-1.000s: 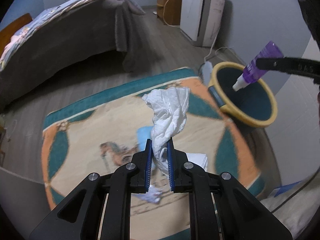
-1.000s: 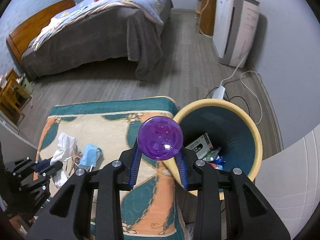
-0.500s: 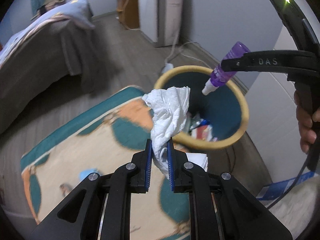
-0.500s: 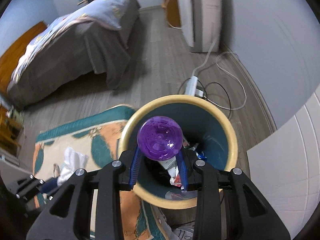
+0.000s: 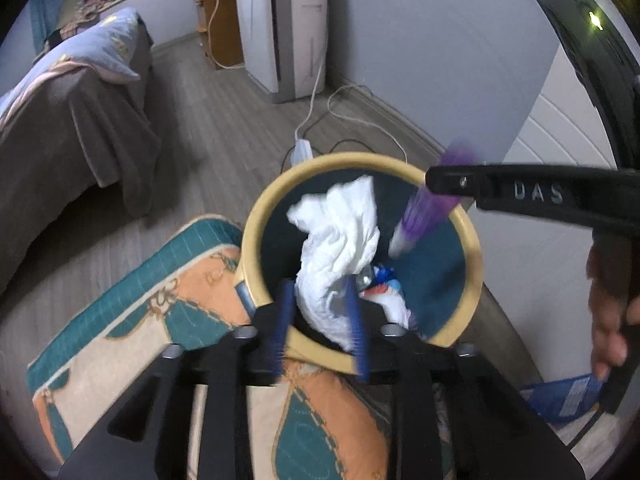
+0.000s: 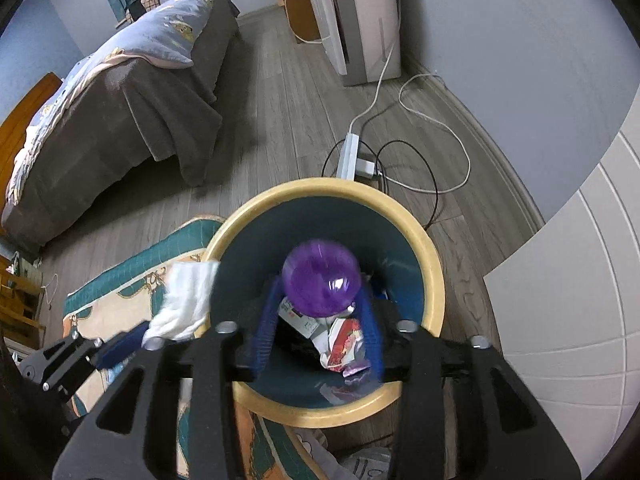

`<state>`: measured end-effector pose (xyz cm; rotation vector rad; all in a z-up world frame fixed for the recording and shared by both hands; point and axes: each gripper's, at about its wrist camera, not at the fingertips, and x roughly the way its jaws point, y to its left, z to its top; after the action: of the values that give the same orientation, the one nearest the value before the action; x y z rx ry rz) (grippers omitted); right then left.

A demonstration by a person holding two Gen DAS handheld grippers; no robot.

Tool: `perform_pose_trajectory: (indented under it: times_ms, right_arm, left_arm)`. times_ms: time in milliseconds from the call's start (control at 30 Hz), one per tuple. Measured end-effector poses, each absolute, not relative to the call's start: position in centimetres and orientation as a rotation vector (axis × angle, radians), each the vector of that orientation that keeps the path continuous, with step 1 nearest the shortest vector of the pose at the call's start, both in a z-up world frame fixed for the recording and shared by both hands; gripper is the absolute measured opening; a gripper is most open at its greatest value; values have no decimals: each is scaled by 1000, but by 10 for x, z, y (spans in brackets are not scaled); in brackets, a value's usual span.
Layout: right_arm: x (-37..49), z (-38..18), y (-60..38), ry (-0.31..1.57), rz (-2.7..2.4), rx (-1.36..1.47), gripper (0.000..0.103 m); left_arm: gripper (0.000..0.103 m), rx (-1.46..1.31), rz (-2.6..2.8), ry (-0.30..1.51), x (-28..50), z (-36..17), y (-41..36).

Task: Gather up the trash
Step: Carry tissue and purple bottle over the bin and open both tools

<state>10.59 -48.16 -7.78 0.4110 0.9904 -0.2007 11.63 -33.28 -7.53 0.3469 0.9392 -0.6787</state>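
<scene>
A bedroom floor holds a rug (image 5: 192, 320) and a yellow-rimmed bin (image 5: 256, 248). Over its mouth, the left gripper (image 5: 320, 320) is opening, its pads apart with the tissue (image 5: 340, 248) loose between them; the right gripper (image 6: 320, 320) is opening around the purple bottle (image 6: 320, 284), pads clear of it

Dim, fisheye-warped, perhaps motion-blurred frames

Crumpled white tissue paper (image 5: 340, 248), soft and matt. A glossy translucent purple plastic bottle (image 6: 320, 282). The bin (image 6: 434, 280) has a smooth matt cream rim and dark teal inside. Woven patterned rug (image 5: 160, 320); grey wood-grain floor (image 6: 288, 120); matt black plastic grippers.
</scene>
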Motion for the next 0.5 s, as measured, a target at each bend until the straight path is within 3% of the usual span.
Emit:
perform_pose_trajectory:
  times_ms: [100,167,200,300,500]
  right_arm:
    - [107,-74,-480,974,-206,397,58]
    - [109,-74,-479,973,-204,396,70]
    - [108,-73,-479,970,-203,394,81]
    - [109,-69,-475,950,-202,375,96]
    - [112,-66,-461,953,-184,327,97]
  left_arm:
    - [78,333,-642,904,119,-70,-326]
    - [86,324,-618,889,119,-68,-320]
    - [92,320,-603,886,119,-66,-316]
    - [94,310,-570,874,117,-63,-300]
    - [95,291,-512,856,111,-49,-265]
